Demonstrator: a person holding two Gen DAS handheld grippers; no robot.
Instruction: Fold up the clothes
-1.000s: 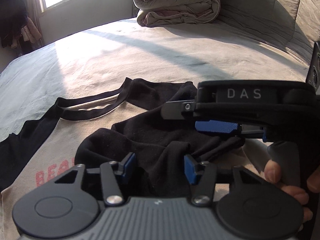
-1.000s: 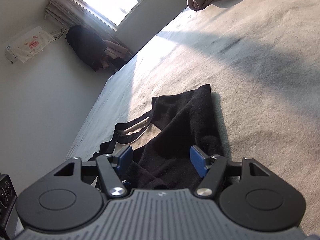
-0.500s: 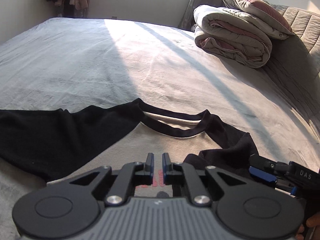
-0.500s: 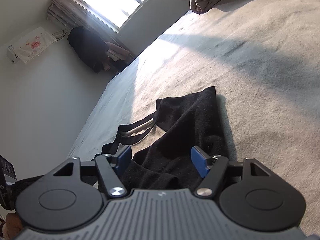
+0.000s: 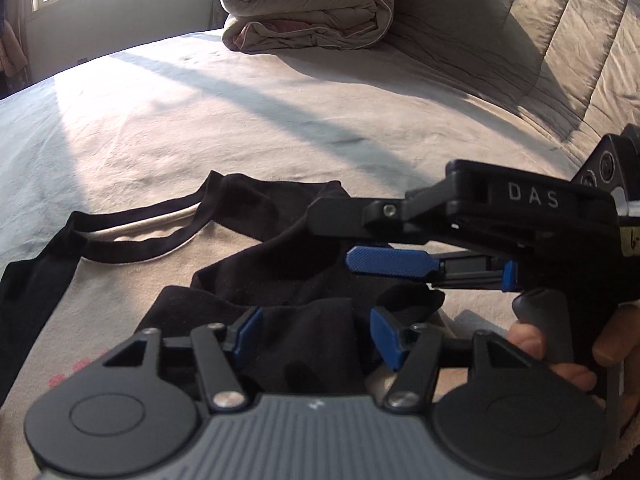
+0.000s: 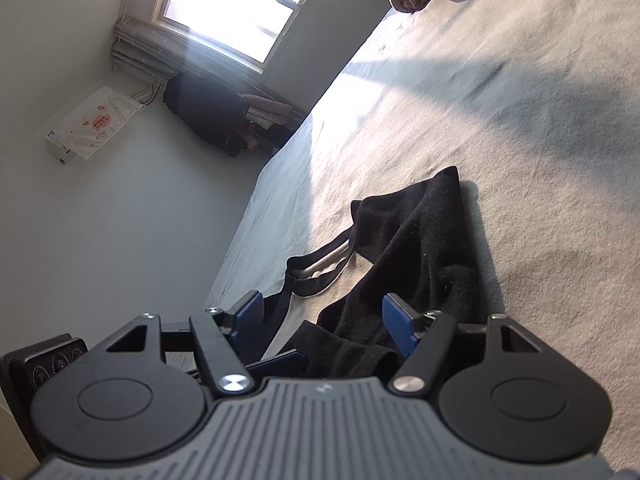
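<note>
Here the shirt (image 5: 120, 292) lies flat on the bed (image 5: 280, 112), a beige body with red print, a black collar ring and black sleeves; its right sleeve (image 5: 304, 280) is folded inward and bunched in a dark heap over the chest. That heap sits directly ahead of and below the left tool (image 5: 314, 334), whose blue pads stand apart with the black cloth between them but, as far as the left wrist view shows, not pressed by either; its jaws have just been opening, so I judge it released. The right tool (image 5: 384, 262) reaches in from the right side of that view, side on, its pads over the same bunch, held by a hand (image 5: 560, 356) at the lower right. In its own view the right tool (image 6: 322, 322) is spread wide too, with the sleeve (image 6: 420, 248) running away from it toward the shoulder; nothing is clamped. The sleeve's long axis runs from the tools up toward the collar (image 5: 136, 236), so both tools are at its cuff end, the left one nearer the heap's middle. The next move probably depends on flattening that bunch along the shirt's body. There are no containers; a rolled quilt (image 5: 308, 4) rests at the far end, well apart from the shirt.
</note>
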